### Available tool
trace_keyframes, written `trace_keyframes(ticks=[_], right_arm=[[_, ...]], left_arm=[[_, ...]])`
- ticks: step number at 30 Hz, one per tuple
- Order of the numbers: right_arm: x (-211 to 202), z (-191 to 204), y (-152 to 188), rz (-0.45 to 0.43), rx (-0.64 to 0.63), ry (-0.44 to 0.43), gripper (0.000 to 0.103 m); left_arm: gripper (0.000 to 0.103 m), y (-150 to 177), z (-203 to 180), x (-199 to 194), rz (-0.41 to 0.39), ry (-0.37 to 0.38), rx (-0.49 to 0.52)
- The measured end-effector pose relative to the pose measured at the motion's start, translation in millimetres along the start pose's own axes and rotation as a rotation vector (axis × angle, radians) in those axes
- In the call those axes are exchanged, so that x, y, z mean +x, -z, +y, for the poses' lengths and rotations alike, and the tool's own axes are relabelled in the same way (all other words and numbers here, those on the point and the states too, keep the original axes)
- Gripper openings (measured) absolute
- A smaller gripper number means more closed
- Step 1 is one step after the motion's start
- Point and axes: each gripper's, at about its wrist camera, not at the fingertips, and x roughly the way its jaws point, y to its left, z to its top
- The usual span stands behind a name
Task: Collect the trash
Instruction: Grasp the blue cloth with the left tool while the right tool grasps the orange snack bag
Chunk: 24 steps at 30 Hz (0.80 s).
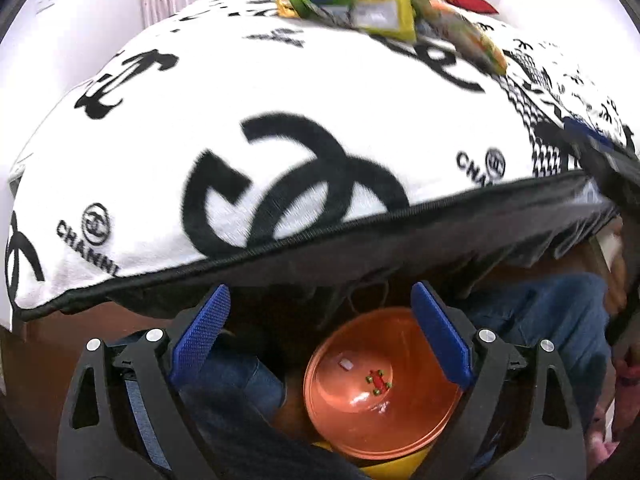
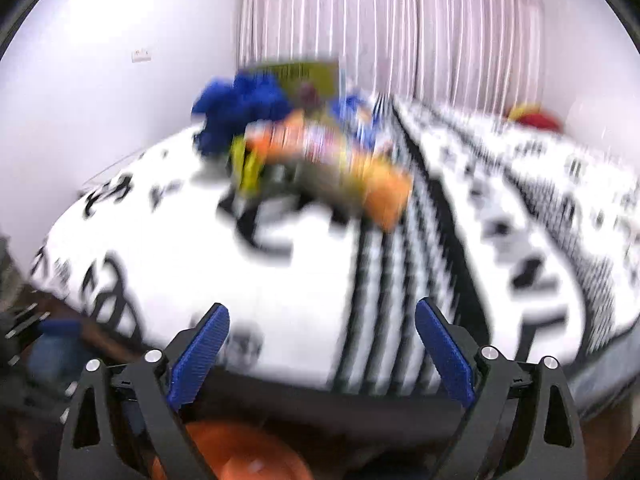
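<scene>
A pile of snack wrappers [image 1: 384, 8], yellow, green and orange, lies on the far part of a bed with a white and black logo blanket [image 1: 240, 92]. In the blurred right wrist view the wrappers [image 2: 328, 160] sit ahead at mid distance. An orange basin [image 1: 380, 392] sits low in front of the bed, holding a small red and green scrap [image 1: 378, 382]. My left gripper [image 1: 320, 328] is open and empty above the basin. My right gripper [image 2: 322, 344] is open and empty over the blanket's [image 2: 280, 280] near edge; the basin's rim [image 2: 240, 460] shows below.
A blue cloth bundle [image 2: 240, 108] lies beside the wrappers. A red and yellow object [image 2: 532, 118] rests at the far right of the bed. Striped curtains [image 2: 400, 20] and a white wall stand behind. Blue jeans [image 1: 560, 320] show beside the basin.
</scene>
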Motion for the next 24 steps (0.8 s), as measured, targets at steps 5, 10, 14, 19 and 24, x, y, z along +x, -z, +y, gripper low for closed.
trace_keyframes(ticks=[5, 10, 14, 19, 24], right_arm=[[38.7, 7.8, -44.0, -0.093, -0.125, 0.139, 0.098], [90.0, 20.3, -73.3, -0.057, -0.211, 0.247, 0.098], [115.1, 20.5, -83.6, -0.041, -0.253, 0.306, 0.097], [115.2, 5.5, -80.4, -0.012, -0.197, 0.306, 0.070], [83.2, -12.1, -76.6, -0.057, -0.114, 0.257, 0.060]], left_arm=[[0.090, 0.2, 3.4, 0.6, -0.003, 0.008, -0.017], [0.090, 3.7, 8.5, -1.7, 0.001, 0.016, -0.033], [0.090, 4.9, 11.4, -4.0, -0.005, 0.011, -0.033], [0.090, 3.0, 15.6, -7.3, -0.018, 0.009, -0.049], [0.090, 3.0, 13.8, -10.0, -0.027, 0.009, -0.042]])
